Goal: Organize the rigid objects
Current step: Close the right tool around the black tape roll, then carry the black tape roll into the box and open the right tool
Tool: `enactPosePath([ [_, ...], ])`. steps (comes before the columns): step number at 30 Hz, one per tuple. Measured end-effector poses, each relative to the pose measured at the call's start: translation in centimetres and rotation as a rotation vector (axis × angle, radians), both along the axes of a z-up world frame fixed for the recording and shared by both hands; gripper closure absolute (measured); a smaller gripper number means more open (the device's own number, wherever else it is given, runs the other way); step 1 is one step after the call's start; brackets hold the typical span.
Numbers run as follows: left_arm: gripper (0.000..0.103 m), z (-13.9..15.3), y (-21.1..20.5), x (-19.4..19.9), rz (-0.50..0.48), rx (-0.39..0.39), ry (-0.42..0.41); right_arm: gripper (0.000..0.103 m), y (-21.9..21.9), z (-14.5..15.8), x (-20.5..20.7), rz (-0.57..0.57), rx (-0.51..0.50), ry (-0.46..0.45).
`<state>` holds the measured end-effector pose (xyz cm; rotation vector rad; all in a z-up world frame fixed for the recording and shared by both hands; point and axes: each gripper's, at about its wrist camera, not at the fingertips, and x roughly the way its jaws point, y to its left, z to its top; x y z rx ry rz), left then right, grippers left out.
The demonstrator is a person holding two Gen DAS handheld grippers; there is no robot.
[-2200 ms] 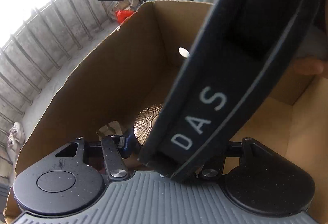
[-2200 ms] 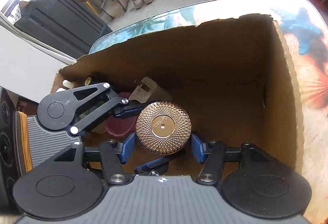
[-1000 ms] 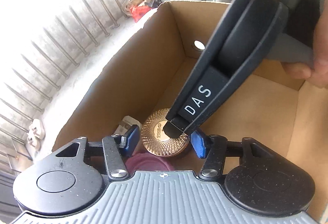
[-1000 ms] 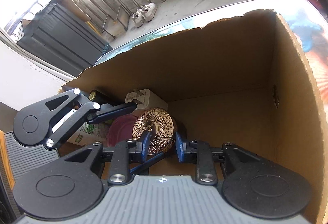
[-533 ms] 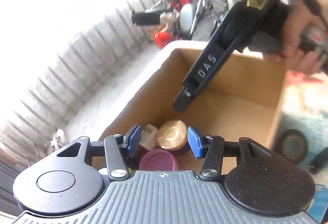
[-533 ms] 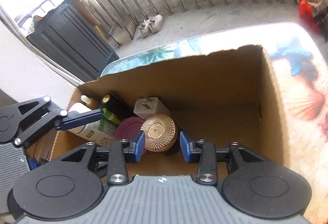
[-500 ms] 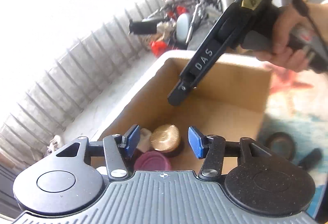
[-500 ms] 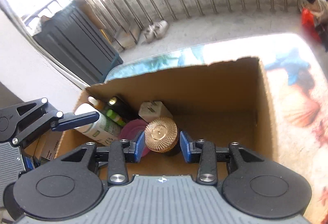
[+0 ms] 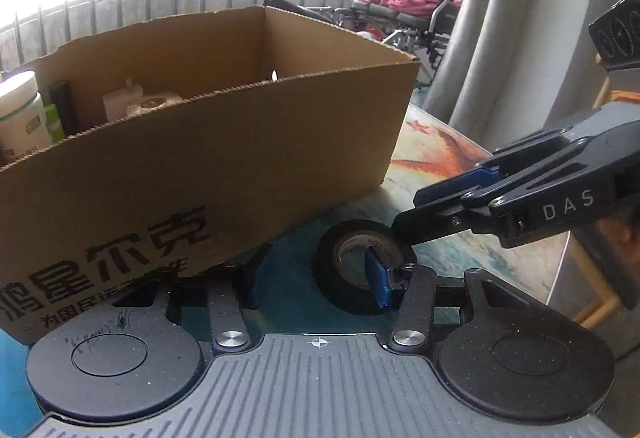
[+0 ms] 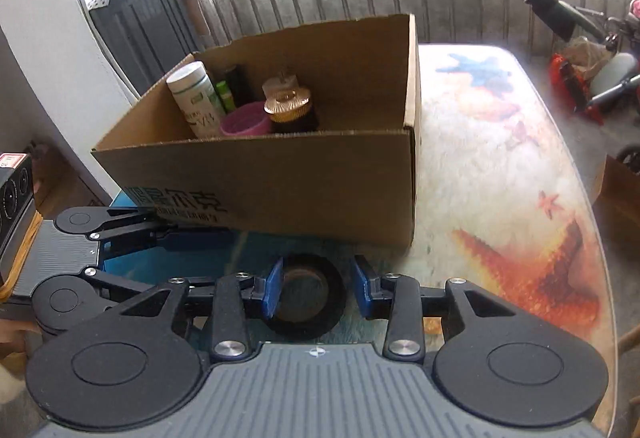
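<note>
Right gripper (image 10: 316,292), jaws apart, straddles the tape roll (image 10: 306,296) at the table's near edge; left gripper (image 9: 314,276) closing empty; box (image 10: 280,177) part-filled

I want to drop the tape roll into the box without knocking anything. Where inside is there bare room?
The cardboard box is bare on its right half, between the gold-lidded jar and the right wall. The left end is crowded: white bottle, pink cup and dark tubes stand packed together. The tape roll lies on the table outside the box's front wall.

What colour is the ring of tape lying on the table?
Black; the roll of tape shows best in the right wrist view.
</note>
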<state>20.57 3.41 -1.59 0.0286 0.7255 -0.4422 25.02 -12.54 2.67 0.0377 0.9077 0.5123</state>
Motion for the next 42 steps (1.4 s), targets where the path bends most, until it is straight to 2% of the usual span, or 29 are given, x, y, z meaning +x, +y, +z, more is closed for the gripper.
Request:
enactPosePath([
  [2, 0.057, -0.4, -0.3, 0.6, 0.003, 0.008, 0.031, 0.065, 0.3, -1.3, -0.3, -0.01, -0.051, -0.025],
  [3, 0.059, -0.6, -0.5, 0.7, 0.002, 0.016, 0.022, 0.065, 0.0, -1.9, -0.6, -0.032, -0.07, -0.036],
  [4, 0.064, -0.7, -0.7, 0.8, -0.009, 0.03, 0.015, 0.065, 0.0, -2.4, -0.6, -0.045, -0.08, -0.032],
  [5, 0.077, -0.5, -1.0, 0.7, -0.023, 0.044, 0.014, 0.065, -0.1, -2.8, -0.6, -0.037, -0.089, -0.02],
  [7, 0.087, -0.5, -1.8, 0.4, -0.04, 0.094, 0.008, 0.064, -0.5, -3.3, -0.8, -0.046, -0.063, -0.008],
  [9, 0.087, -0.6, -2.2, -0.4, -0.063, 0.143, -0.036, 0.064, -0.7, -3.2, -1.0, -0.044, -0.05, -0.011],
  [11, 0.087, -0.6, -2.1, -0.6, -0.065, 0.143, -0.038, 0.064, -0.9, -3.1, -1.3, -0.041, -0.041, -0.015],
  [13, 0.088, -0.6, -1.9, -0.8, -0.068, 0.149, -0.058, 0.063, -0.9, -3.4, -1.3, -0.026, -0.022, 0.009],
  [16, 0.088, -0.3, -2.1, -1.6, -0.094, 0.198, -0.104, 0.062, -0.9, -4.0, -1.1, -0.009, 0.009, 0.053],
  [18, 0.088, 0.1, -2.0, -2.2, -0.095, 0.211, -0.135, 0.068, -0.9, -4.1, -1.0, -0.006, 0.028, 0.056],
  [19, 0.088, 0.2, -2.1, -2.4, -0.1, 0.237, -0.155, 0.083, -1.1, -4.1, -1.1, -0.013, 0.056, 0.052],
  [20, 0.088, 0.5, -2.1, -2.7, -0.101, 0.247, -0.18, 0.084, -1.1, -4.1, -1.2, -0.018, 0.097, 0.055],
  [21, 0.088, 0.9, -1.9, -3.1, -0.098, 0.239, -0.193, 0.084, -0.9, -4.0, -1.6, -0.029, 0.106, 0.041],
  [24, 0.088, 3.0, -0.8, -4.4, -0.104, 0.191, -0.224, 0.084, 0.1, -2.0, -4.1, -0.011, 0.06, -0.089],
  [26, 0.088, 5.2, 0.2, -5.2, -0.102, 0.154, -0.262, 0.083, 0.1, -0.1, -5.5, 0.003, 0.074, -0.14],
  [29, 0.088, 8.3, 1.4, -5.2, -0.097, 0.141, -0.334, 0.083, 0.2, 3.7, -6.6, 0.036, 0.105, -0.208],
  [33, 0.088, 11.4, 3.0, -1.0, -0.074, 0.12, -0.357, 0.083, 1.8, 8.6, -4.9, 0.065, 0.101, -0.316],
  [35, 0.088, 12.2, 3.4, 1.9, -0.076, 0.147, -0.347, 0.083, 2.9, 10.2, -2.6, 0.061, 0.075, -0.328],
  [36, 0.088, 12.4, 3.5, 4.1, -0.094, 0.171, -0.312, 0.083, 3.3, 10.9, -1.2, 0.047, 0.076, -0.34],
  [38, 0.088, 12.3, 3.7, 7.6, -0.099, 0.173, -0.241, 0.083, 4.8, 11.3, 1.5, 0.05, 0.01, -0.33],
  [39, 0.088, 11.8, 3.3, 9.4, -0.118, 0.22, -0.219, 0.083, 5.2, 11.2, 2.8, 0.035, -0.004, -0.323],
  [42, 0.089, 9.5, 2.4, 13.1, -0.163, 0.334, -0.187, 0.083, 6.4, 9.4, 8.2, -0.011, -0.025, -0.213],
])
